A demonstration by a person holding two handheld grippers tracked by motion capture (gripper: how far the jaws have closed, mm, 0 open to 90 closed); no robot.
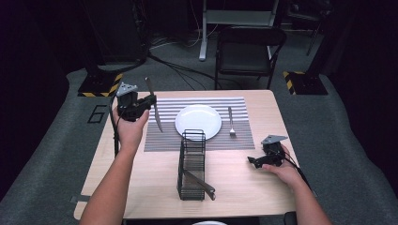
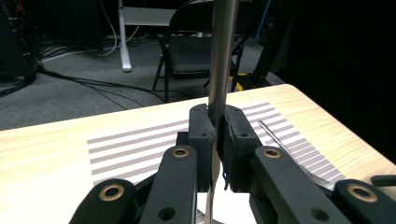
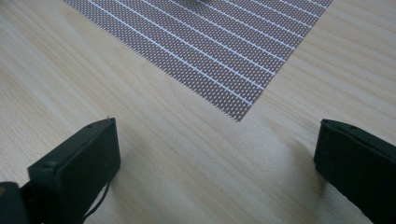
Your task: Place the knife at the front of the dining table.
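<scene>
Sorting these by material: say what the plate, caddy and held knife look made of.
Plate: probably glazed ceramic, plain white and smooth. Caddy: black wire mesh, likely coated metal. Knife in the left gripper: polished steel by its grey sheen; the handle reflects light.

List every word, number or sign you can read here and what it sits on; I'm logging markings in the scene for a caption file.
"6" – a large dark digit marked on the grey floor mat, left of the table.
Yellow-and-black hazard stripes, a sign without words – on the two stand bases on the floor beyond the table.
No readable text on the plate, striped placemat or wire basket.
</scene>
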